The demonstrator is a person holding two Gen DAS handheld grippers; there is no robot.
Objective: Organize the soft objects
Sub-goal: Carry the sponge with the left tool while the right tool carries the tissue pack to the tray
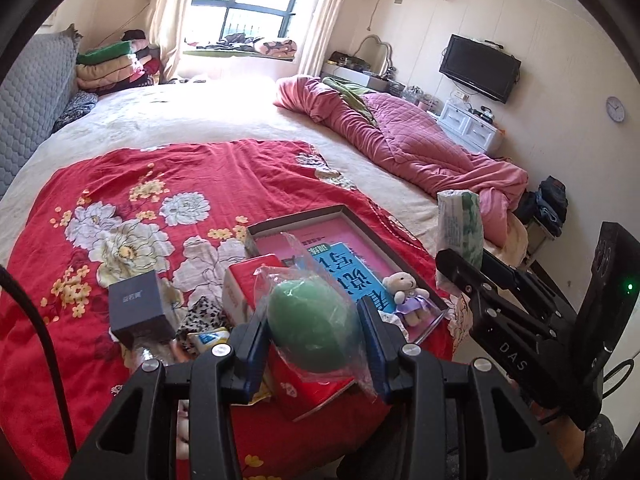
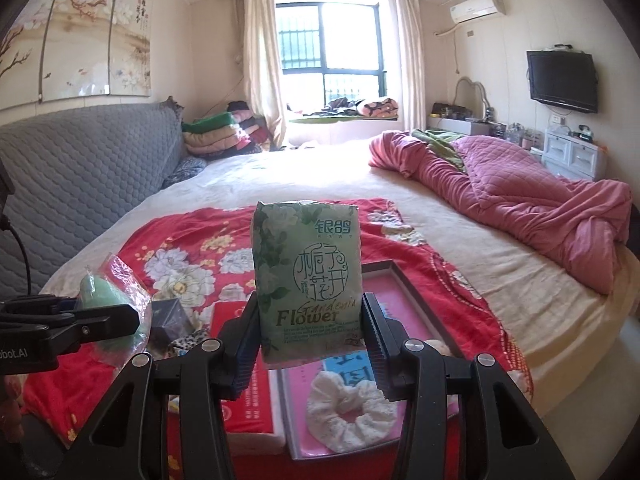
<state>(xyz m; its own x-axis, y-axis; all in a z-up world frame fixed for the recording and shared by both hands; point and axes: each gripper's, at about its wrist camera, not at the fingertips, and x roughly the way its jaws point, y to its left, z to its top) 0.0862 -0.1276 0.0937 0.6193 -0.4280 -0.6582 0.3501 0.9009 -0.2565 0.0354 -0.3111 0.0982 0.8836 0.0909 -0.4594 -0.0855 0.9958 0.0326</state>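
Over the red flowered bedspread, at the left, sat a small dark box with a leopard-print cloth just beside it. The left gripper was clamped on a green egg-shaped sponge wrapped in clear plastic, held up off the bed above a red tissue pack. Behind it lay a shallow open box with a pink and blue printed bottom. A little teddy bear in a purple dress lay in the near right corner of that box, and from the right wrist view a white lace scrunchie rested in it too. To the right, the right gripper gripped a green tissue pack marked "Flower", upright and lifted above the open box. Further right, a pink quilt lay bunched along the bed's edge.
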